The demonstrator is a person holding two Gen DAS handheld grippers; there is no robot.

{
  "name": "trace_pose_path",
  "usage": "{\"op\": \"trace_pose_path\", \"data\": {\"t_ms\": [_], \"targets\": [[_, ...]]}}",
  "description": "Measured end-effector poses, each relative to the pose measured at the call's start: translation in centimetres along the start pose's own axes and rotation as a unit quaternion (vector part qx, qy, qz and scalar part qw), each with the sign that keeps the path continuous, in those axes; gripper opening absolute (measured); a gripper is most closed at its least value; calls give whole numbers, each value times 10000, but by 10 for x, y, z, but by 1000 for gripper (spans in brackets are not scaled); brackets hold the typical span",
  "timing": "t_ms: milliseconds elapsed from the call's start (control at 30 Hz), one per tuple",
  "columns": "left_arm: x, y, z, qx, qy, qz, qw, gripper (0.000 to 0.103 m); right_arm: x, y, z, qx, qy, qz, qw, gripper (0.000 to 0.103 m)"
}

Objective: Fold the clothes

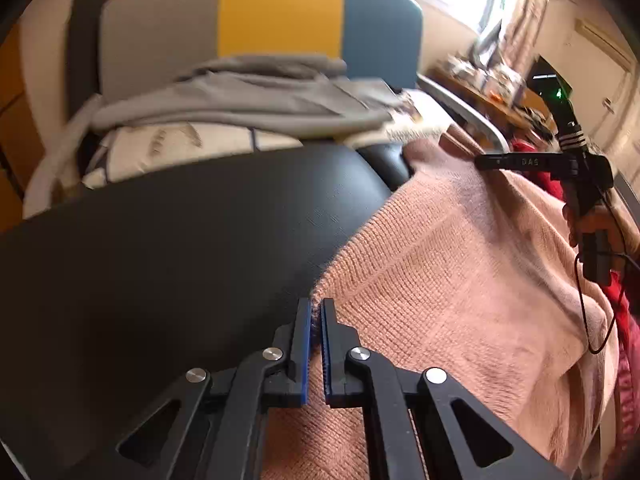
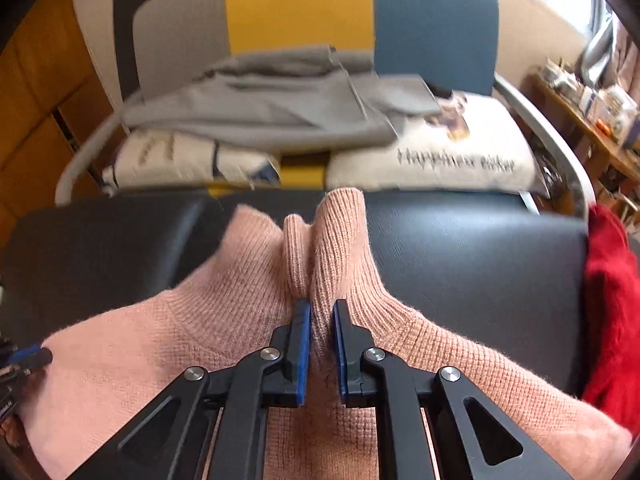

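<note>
A pink knit sweater [image 1: 460,280] lies over a black padded surface [image 1: 180,248]. My left gripper [image 1: 317,312] is shut on the sweater's left edge, with knit pinched between the blue pads. My right gripper [image 2: 321,312] is shut on a bunched ribbed part of the pink sweater [image 2: 240,320], which stands up in a fold ahead of the fingers. The right gripper also shows in the left wrist view [image 1: 540,162], far right, held by a hand over the sweater. The left gripper's tip shows at the left edge of the right wrist view [image 2: 28,356].
A red garment [image 2: 612,300] lies at the right end of the black surface [image 2: 480,248]. Behind it a chair [image 2: 432,20] holds printed cushions [image 2: 440,160] and a grey garment [image 2: 280,100]. A cluttered wooden shelf [image 2: 592,120] stands far right.
</note>
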State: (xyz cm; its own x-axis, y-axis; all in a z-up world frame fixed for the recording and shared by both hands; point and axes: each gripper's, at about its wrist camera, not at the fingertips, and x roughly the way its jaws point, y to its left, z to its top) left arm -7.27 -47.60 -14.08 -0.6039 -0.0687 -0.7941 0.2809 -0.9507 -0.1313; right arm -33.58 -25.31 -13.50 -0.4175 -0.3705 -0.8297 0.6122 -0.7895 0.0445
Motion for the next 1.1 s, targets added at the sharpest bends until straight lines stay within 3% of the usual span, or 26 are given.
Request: {"op": "trace_pose_path", "data": {"t_ms": [133, 267, 367, 433, 467, 500, 533, 600, 733, 800, 1000, 1100], "targets": [[1, 17, 9, -104, 36, 271, 9996, 3, 12, 22, 29, -25, -245, -9, 9997, 9], [27, 39, 10, -387, 458, 480, 9970, 4, 39, 40, 45, -67, -78, -98, 9999, 5], [31, 47, 8, -572, 487, 695, 9948, 4, 50, 41, 49, 1, -5, -253, 9997, 6], [10, 50, 9, -697, 223, 765, 9944, 4, 35, 35, 48, 188, -174, -86, 9996, 12], [-2, 51, 9, -776, 93, 805, 9937, 4, 19, 32, 46, 199, -322, 32, 9993, 21], [-14, 52, 8, -849, -39, 832, 9929, 5, 3, 32, 41, 98, -420, 56, 9991, 37], [-29, 48, 1, -836, -190, 649, 9942, 9, -13, 32, 35, -4, -520, 90, 9986, 43], [-60, 40, -12, -805, -482, 283, 9952, 12, -52, 29, 4, -212, -613, 274, 9975, 48], [-92, 11, -65, -615, -317, -202, 9974, 13, -116, 16, -77, -520, -360, 615, 9961, 48], [-97, 7, -92, -843, -179, -373, 9956, 13, -141, 2, -129, -369, -65, 603, 9975, 49], [-110, -5, -170, -1522, 236, -882, 9841, 19, -181, -55, -267, 747, 686, 268, 9945, 60], [-114, -11, -193, -1655, 326, -852, 9820, 21, -192, -81, -311, 1465, 626, 100, 9872, 60]]}}
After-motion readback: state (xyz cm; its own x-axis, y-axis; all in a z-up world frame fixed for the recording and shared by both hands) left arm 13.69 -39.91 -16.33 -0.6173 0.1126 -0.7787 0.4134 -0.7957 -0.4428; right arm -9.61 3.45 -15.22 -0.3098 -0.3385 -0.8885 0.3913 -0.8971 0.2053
